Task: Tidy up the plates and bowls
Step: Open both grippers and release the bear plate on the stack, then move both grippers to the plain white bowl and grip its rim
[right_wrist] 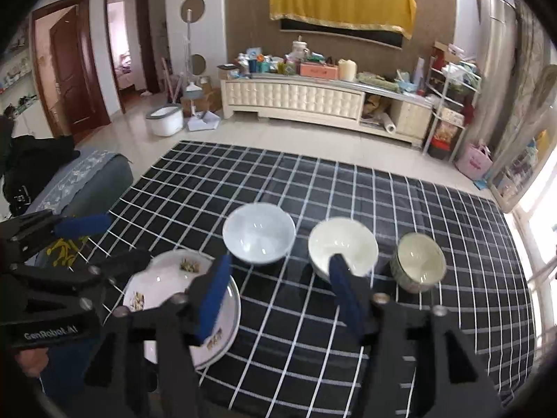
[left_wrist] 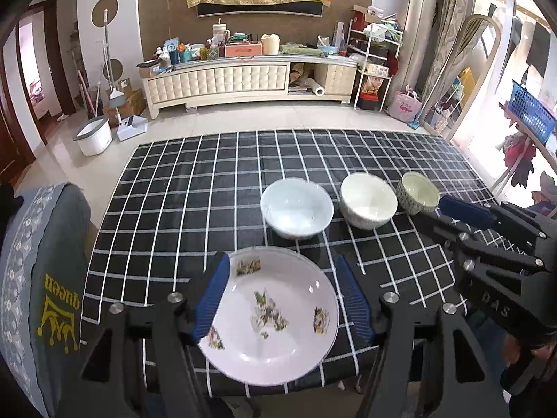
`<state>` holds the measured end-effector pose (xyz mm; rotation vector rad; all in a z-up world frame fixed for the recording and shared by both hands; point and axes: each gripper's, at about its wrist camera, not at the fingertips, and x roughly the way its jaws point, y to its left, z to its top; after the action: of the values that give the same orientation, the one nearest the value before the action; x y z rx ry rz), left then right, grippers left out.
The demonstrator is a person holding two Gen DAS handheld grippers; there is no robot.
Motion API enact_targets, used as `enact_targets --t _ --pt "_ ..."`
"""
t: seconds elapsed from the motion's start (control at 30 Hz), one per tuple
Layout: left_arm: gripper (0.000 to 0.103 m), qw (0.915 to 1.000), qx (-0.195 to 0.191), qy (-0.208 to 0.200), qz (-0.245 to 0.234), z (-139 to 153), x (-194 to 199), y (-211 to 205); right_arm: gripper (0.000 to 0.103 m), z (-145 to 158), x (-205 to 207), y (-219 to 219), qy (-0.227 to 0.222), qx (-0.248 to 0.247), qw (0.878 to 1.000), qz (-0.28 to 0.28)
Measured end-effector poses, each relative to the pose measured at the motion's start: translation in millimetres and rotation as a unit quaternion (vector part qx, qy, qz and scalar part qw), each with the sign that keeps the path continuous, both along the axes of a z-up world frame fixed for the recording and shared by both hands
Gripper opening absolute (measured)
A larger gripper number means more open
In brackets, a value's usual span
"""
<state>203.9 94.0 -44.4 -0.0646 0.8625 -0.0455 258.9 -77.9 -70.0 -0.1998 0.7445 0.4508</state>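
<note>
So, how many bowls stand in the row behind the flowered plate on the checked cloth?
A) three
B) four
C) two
A: behind the plate stand a bluish-white bowl, a cream bowl and a small patterned bowl, side by side.

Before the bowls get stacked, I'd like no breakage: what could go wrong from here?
1. The plate lies at the near edge of the checked tablecloth; a nudge could tip it off.
2. The three bowls, pale blue bowl, white bowl and patterned bowl, stand close together, so reaching for one may knock its neighbour.
3. The open left gripper and right gripper work close together and could collide.
</note>
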Motion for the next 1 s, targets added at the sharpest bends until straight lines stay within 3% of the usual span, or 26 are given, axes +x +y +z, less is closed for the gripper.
enact_targets --t 0.07,0.2,0.53,1.0 --pt "0.072 1.0000 -0.003 0.003 -0.007 2 10 0 0.075 -1 12 2 0.003 -0.003 1.000 0.006" --pt "0.072 0.9998 0.001 0.010 -0.016 1 36 2 0.086 -3 32 4 0.007 -0.002 1.000 0.012" --pt "0.072 0.9981 0.021 0.054 -0.024 -22 100 11 0.086 -31 83 19 0.042 -0.029 0.998 0.035" --pt "0.072 0.9939 -0.007 0.110 0.011 -80 163 39 0.086 -85 139 35 0.112 -0.016 0.992 0.063"
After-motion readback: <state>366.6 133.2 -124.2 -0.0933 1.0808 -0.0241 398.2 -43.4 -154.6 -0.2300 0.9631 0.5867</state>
